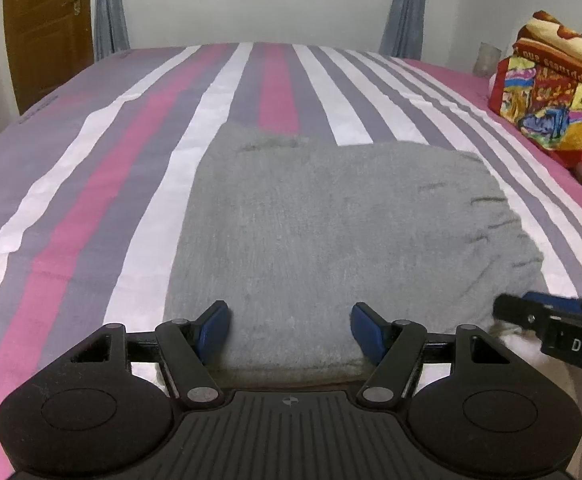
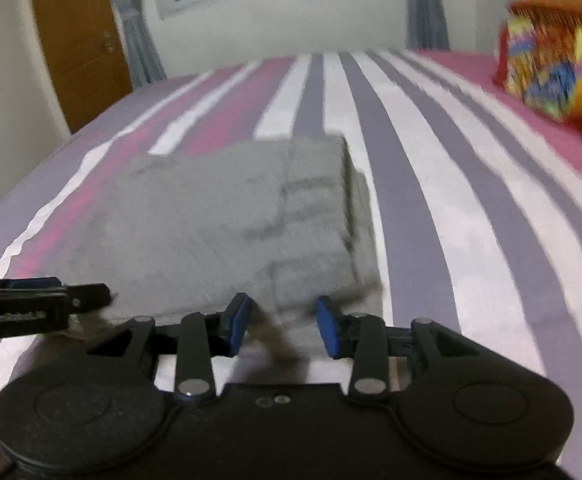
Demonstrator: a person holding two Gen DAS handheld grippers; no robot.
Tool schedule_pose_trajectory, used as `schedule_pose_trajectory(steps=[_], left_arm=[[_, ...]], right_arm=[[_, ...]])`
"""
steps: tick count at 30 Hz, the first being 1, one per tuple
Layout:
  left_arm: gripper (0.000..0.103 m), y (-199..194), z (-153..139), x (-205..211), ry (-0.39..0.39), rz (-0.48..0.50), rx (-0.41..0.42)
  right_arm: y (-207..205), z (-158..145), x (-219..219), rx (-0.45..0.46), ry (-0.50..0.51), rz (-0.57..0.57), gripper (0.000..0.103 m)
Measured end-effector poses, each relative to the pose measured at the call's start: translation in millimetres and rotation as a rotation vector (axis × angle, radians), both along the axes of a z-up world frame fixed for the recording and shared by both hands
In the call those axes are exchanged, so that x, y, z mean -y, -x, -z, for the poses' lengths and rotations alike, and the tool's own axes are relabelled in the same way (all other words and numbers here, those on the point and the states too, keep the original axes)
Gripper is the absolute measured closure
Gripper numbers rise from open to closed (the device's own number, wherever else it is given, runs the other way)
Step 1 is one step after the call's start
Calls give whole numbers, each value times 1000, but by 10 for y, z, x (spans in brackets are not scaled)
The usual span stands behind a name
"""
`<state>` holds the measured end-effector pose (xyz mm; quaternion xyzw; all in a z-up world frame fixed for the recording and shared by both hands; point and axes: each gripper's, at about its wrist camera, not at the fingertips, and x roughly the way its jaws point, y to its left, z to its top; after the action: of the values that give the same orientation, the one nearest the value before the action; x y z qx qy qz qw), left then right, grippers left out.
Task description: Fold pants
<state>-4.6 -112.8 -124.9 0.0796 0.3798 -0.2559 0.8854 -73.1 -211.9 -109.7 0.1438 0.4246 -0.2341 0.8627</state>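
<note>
Your striped bedsheet (image 1: 91, 184) carries the folded grey pants (image 1: 323, 216) near its close edge, with a colourful blanket (image 1: 551, 92) far right. Your left gripper (image 1: 289, 328) stands wide and empty over the pants' near edge. Your right gripper (image 2: 282, 326) is narrower, pads apart at the pants' right corner.

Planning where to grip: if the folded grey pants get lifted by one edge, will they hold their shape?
Probably not. The grey pants look like soft knit with creases, so they would likely droop and unfold. Their fuzzy surface probably grips the striped bedsheet rather than sliding.
</note>
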Motion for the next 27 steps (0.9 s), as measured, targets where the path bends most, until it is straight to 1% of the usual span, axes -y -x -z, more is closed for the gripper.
schedule_pose_trajectory(steps=[2, 6, 9, 10, 11, 13, 16, 17, 19, 23, 27], left_arm=[[35, 5, -24, -19, 6, -5, 1], [35, 29, -124, -98, 34, -12, 7], [35, 4, -189, -193, 46, -26, 18], [35, -17, -204, -223, 51, -31, 16], [35, -42, -216, -252, 54, -37, 14], [35, -104, -234, -313, 61, -52, 11], [35, -216, -228, -385, 60, -82, -1], [35, -250, -223, -400, 62, -92, -5], [35, -324, -197, -429, 65, -107, -23], [35, -446, -88, -429, 60, -109, -76], [35, -551, 46, -435, 81, -97, -148]], right_arm=[[62, 0, 30, 15, -21, 21, 66], [111, -101, 63, 31, -10, 27, 64], [139, -181, 129, 52, -22, 46, 56], [141, -197, 155, 58, -30, 52, 49], [144, -208, 182, 63, -40, 58, 45], [145, -225, 228, 72, -54, 72, 45], [137, -231, 284, 80, -77, 93, 38], [135, -227, 309, 82, -89, 98, 38], [123, -221, 333, 88, -112, 103, 37], [104, -177, 413, 98, -179, 127, 32], [68, -134, 455, 95, -214, 132, 27]])
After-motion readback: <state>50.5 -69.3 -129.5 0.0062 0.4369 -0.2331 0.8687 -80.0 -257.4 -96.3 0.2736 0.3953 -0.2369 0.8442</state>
